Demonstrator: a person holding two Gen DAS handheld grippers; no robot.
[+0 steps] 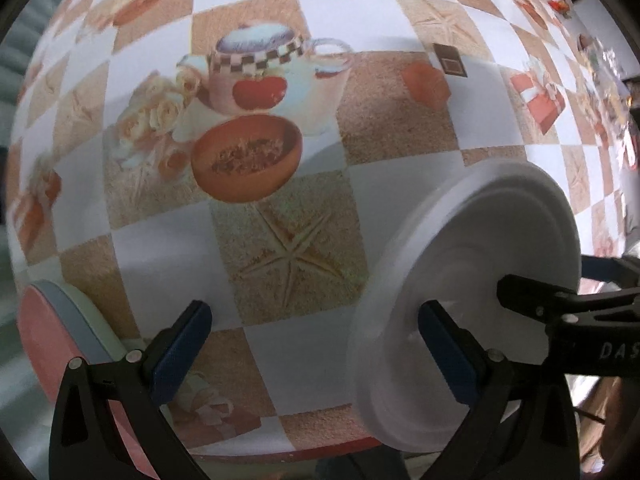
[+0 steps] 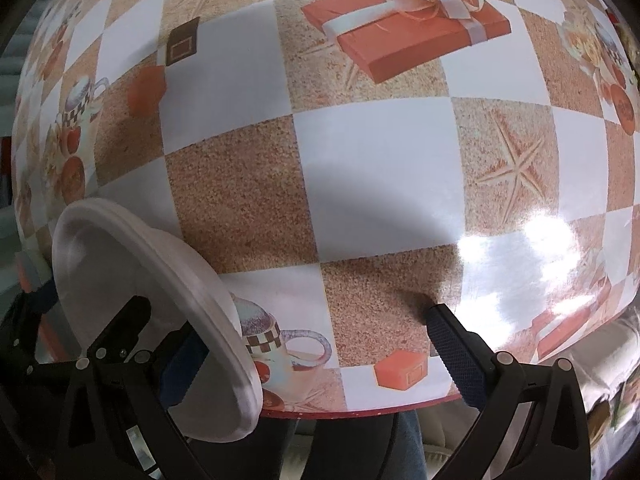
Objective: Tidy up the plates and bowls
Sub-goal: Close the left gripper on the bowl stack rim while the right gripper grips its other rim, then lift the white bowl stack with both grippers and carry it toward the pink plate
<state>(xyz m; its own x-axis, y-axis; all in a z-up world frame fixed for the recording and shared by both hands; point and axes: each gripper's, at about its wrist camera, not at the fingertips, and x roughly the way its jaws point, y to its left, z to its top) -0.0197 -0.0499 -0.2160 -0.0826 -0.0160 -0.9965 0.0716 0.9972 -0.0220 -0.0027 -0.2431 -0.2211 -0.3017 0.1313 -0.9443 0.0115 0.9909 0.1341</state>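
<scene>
Both tongs up over the surface (image 2: pixel 384 168), checkered oilcloth w/ printed mugs, starfish, gift boxes.

L tongs (image 1: pixel 316 344): spread wide, nothing between the fingers. White plate (image 1: pixel 472 304) sits tilted on edge, just right of centre in the L view; my L right-hand finger (image 1: pixel 452 356) is in front of its face, contact can't tell.

R tongs (image 2: pixel 308 356): also spread wide. In the R view the same white plate (image 2: pixel 148 300) stands at lower left, tilted, its near rim hanging past the surface's near edge. My R left-hand finger (image 2: pixel 180 368) is on one face of the plate, other finger (image 2: pixel 456 352) well apart from it, so no pinch. A black tong arm of the other tool lies across the plate in each view; which one actually carries it, can't tell.

Pink plate w/ pale rim (image 1: pixel 52 340) at far lower left in L view, at the surface's edge.

Open room: middle and far surface bare of dishes. Near edge red-trimmed, close under both tongs.
</scene>
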